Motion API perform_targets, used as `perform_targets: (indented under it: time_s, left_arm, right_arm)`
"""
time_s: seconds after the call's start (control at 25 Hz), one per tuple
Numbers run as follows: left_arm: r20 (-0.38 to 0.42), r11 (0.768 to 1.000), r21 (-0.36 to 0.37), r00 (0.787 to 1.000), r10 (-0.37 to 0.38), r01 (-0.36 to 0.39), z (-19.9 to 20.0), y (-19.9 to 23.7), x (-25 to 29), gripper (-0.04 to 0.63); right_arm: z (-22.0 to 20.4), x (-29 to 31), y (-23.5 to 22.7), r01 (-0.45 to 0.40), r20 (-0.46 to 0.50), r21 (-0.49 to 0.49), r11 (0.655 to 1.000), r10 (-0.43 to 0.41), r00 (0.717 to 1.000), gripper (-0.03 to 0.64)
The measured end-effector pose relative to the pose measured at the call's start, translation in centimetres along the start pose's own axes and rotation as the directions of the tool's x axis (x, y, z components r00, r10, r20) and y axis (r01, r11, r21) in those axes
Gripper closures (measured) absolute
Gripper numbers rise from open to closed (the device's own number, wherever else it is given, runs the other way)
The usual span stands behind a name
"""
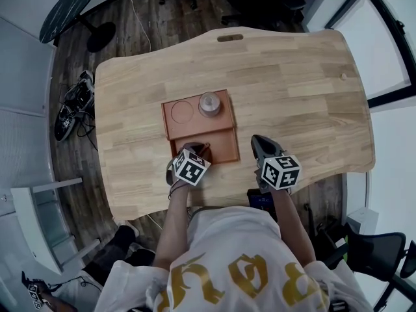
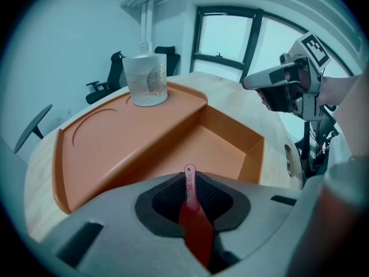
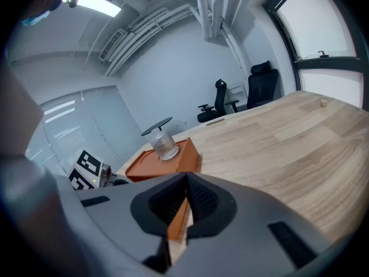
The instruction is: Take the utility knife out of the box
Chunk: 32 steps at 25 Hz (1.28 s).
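A pale wooden table (image 1: 292, 77) carried just one sizeable thing, an orange box (image 1: 221, 148), near its front edge, while a small pale bit (image 1: 343, 77) lay far right.

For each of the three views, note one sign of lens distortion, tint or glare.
Head view: the table edges bow outward, a fisheye effect. Left gripper view: dark rounded corners, teal cast, windows washed out. Right gripper view: same round vignette; ceiling light glares top left.
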<state>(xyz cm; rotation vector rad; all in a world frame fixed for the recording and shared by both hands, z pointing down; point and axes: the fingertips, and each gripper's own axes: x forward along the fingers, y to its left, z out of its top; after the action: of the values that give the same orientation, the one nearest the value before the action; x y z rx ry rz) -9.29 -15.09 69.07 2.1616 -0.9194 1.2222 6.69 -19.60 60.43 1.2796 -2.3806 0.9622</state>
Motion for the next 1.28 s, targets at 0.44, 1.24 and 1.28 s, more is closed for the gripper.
perform_targets:
  time_s: [0.44,1.24,1.28]
  left_arm:
    - [0.131,0.999,-0.038,0.991,0.019,-0.015,1.9,0.0,-1.9,0.538]
    - [0.577,0.910,-0.405,0.796,0.181,0.087,4.1,1.2,-12.6,0.538]
    - [0.590,0.913,-0.401,0.784,0.192,0.078,4.2,1.1,-13.1,0.538]
  right_arm:
    - [0.2,-0.5,1.1,-0.012,0.008,-0.035,0.999,0.013,1.000,0.606]
    - [2.4,-3.6,5.6,-0.026,0.118,-0.176,0.984,0.047,0.992,0.606]
    - [2.6,-3.8,5.8,-0.023,0.126,-0.181,0.983,0.047,0.991,0.606]
